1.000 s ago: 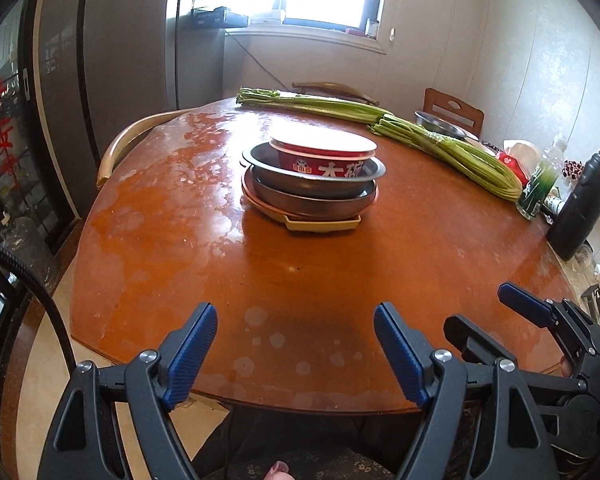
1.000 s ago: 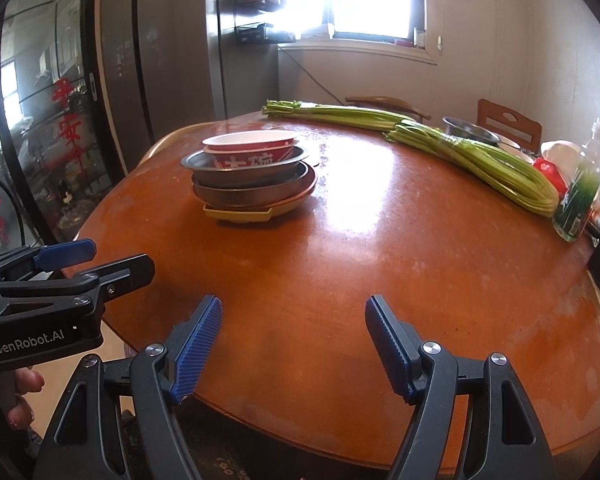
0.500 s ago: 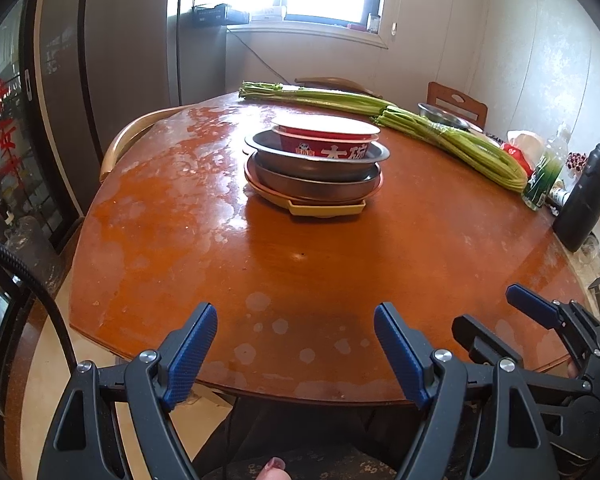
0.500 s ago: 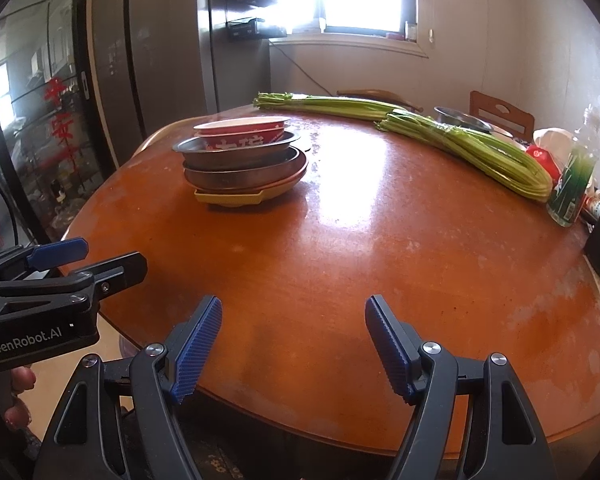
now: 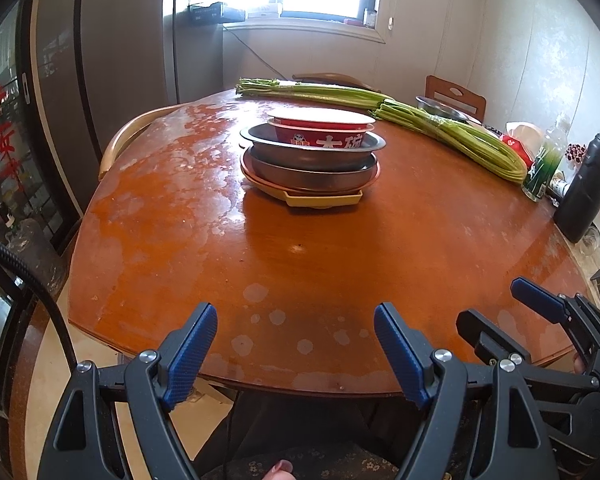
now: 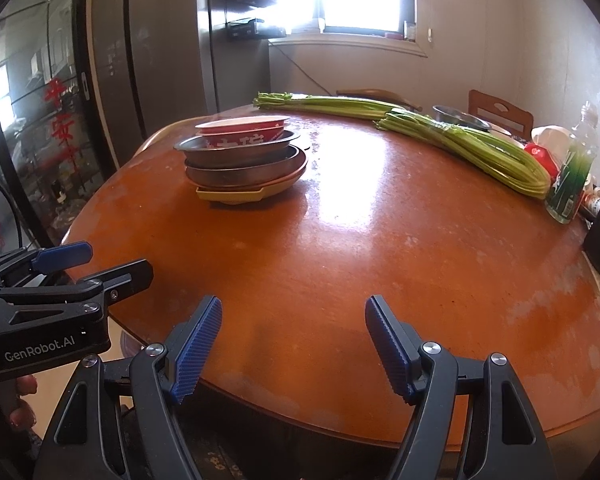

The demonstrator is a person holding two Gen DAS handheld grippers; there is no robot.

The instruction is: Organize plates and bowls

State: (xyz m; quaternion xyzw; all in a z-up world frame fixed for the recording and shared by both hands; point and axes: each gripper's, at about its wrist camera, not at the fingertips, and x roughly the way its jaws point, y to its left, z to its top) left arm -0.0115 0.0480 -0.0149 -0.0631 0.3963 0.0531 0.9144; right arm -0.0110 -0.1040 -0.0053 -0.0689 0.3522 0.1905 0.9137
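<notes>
A stack of dishes stands on the round wooden table toward its far side. On top is a red bowl with white characters, nested in two steel bowls, over a brown plate and a yellow tray. My left gripper hangs open at the table's near edge, nothing between its blue pads. My right gripper is open too, over the near edge, well short of the stack. Each gripper shows at the side of the other's view.
Two long bundles of green stalks lie across the far right. A steel bowl, a green bottle, a black flask and a red-and-white bag sit at the right edge. Chairs stand behind and left.
Both views have tilted a little between the earlier frames and now, so the stack sits slightly differently in frame. Both grippers stay open and empty at the near edge.
</notes>
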